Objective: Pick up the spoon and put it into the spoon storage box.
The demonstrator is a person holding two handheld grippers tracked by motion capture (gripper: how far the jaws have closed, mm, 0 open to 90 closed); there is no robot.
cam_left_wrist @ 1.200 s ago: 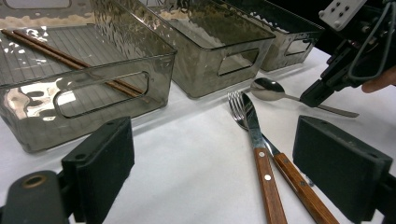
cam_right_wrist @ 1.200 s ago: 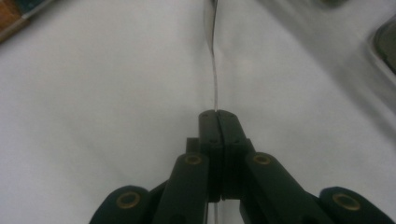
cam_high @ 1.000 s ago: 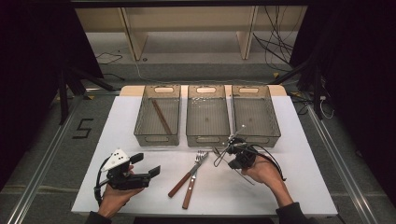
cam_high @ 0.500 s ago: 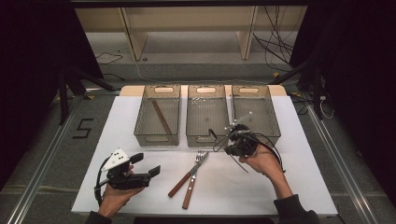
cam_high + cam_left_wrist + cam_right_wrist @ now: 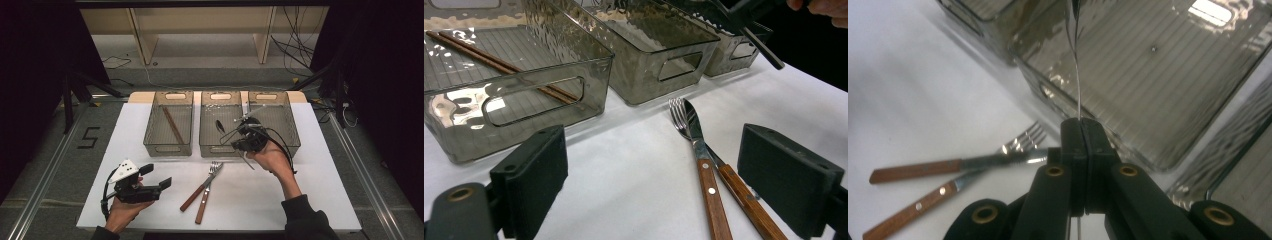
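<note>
My right gripper (image 5: 239,134) hovers over the front wall of the middle bin (image 5: 219,148). It is shut on the thin metal handle of a spoon (image 5: 220,125), whose dark bowl hangs over that bin. In the right gripper view the spoon (image 5: 1078,75) shows edge-on, rising from the pressed-together jaws of the right gripper (image 5: 1081,125). A wood-handled fork (image 5: 215,168) and a knife (image 5: 694,130) lie crossed on the white table. At the front left my left gripper (image 5: 156,178) rests in the hand, open and holding nothing, its jaws framing the fork (image 5: 678,112).
Three smoky clear bins stand in a row at the back of the table (image 5: 310,190). The left bin (image 5: 167,148) holds brown chopsticks (image 5: 172,126). Nothing lies in the right bin (image 5: 280,120) that I can see. Cables trail from both grippers.
My right gripper has risen from near the fork and moved back toward the bins with the spoon. It now hangs over the middle bin's front edge. The left gripper has stayed put.
</note>
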